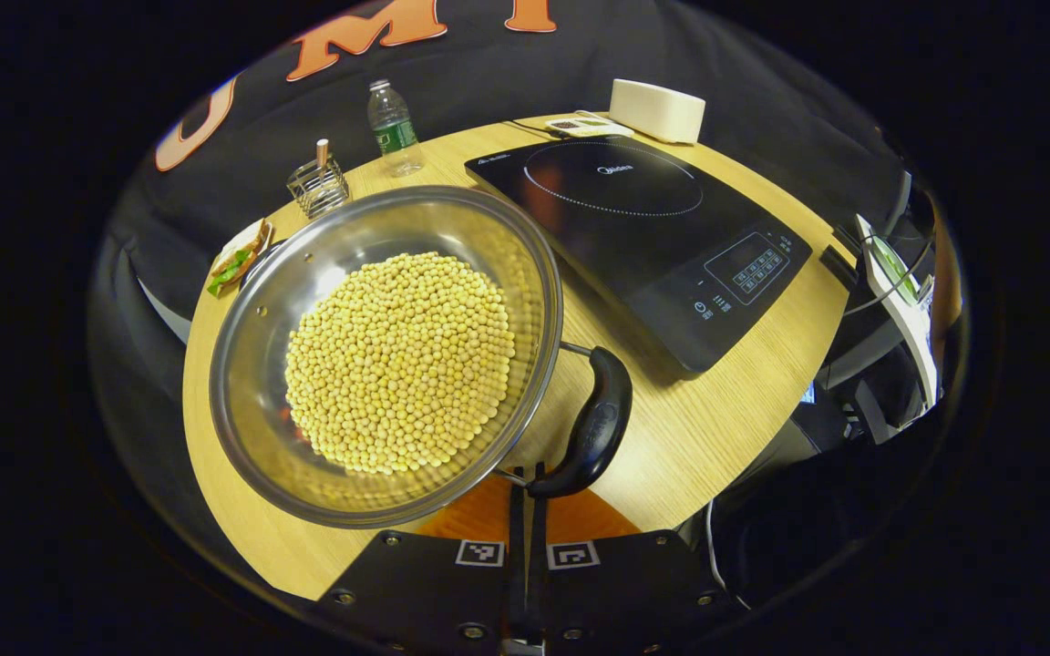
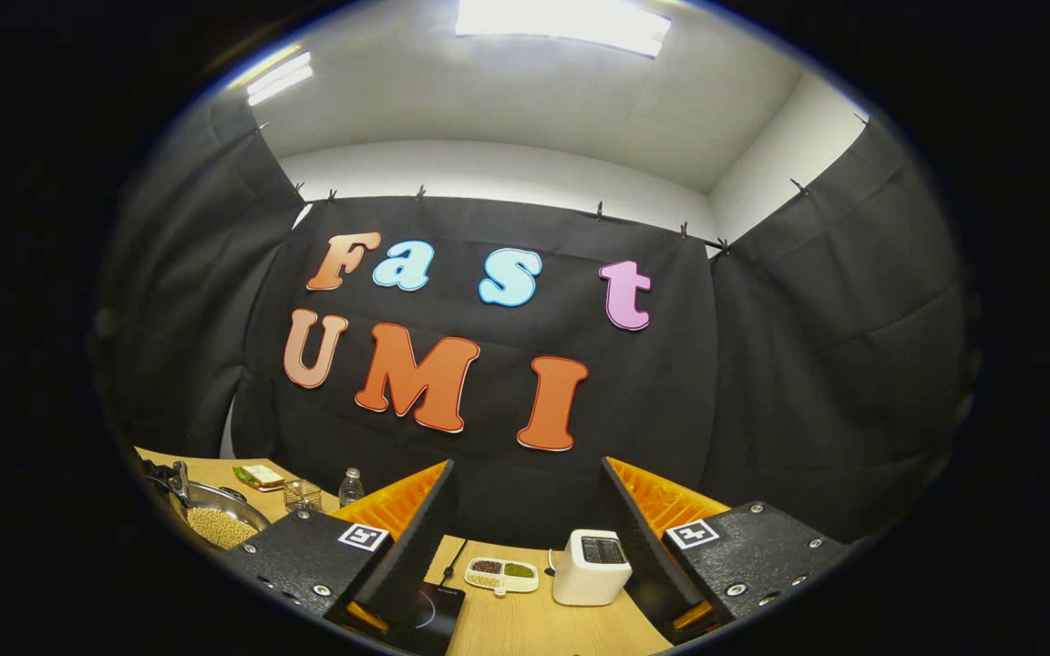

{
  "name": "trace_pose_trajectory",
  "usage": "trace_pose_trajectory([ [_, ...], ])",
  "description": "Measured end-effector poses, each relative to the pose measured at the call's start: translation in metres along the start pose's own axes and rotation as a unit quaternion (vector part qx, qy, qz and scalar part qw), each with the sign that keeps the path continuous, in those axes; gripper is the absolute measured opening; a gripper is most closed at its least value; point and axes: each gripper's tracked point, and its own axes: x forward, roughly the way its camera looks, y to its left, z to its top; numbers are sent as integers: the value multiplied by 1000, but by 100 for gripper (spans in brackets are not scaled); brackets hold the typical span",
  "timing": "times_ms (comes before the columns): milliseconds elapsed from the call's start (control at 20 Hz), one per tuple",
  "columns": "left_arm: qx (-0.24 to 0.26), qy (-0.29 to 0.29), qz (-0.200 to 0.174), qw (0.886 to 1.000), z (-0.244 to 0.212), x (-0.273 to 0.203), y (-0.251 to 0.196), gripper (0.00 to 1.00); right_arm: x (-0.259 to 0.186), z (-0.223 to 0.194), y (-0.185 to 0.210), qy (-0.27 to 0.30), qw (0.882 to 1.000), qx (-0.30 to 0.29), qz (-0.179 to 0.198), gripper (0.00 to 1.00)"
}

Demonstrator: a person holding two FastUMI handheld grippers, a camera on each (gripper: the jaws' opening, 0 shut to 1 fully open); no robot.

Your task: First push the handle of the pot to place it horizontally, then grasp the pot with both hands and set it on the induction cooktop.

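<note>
Pot point(image 1: 388, 355) handle point(image 1: 591, 426) runs toward left gripper point(image 1: 527, 510), not horizontal.

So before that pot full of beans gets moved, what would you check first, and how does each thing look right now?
1. Left gripper shut, ready to push: ok; fingers closed, tips at the black handle.
2. Handle horizontal: cannot tell.
3. Induction cooktop free of things: ok.
4. Beans well below the rim of the pot: ok.
5. Right gripper open for a later grasp: ok; it is raised, facing the booth wall.
6. Right gripper near the pot: not ok; the pot sits far off to its left.
</note>
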Motion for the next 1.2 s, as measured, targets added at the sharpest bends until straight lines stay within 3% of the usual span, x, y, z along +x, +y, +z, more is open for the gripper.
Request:
trace_pose_trajectory([
  [550,-19,-45,-14,999,41,18,-18,2,-2,-7,11,9,1000,6,9,95],
  [1200,-27,-76,0,997,93,43,-26,2,-4,-27,8,31,999,40,11,95],
])
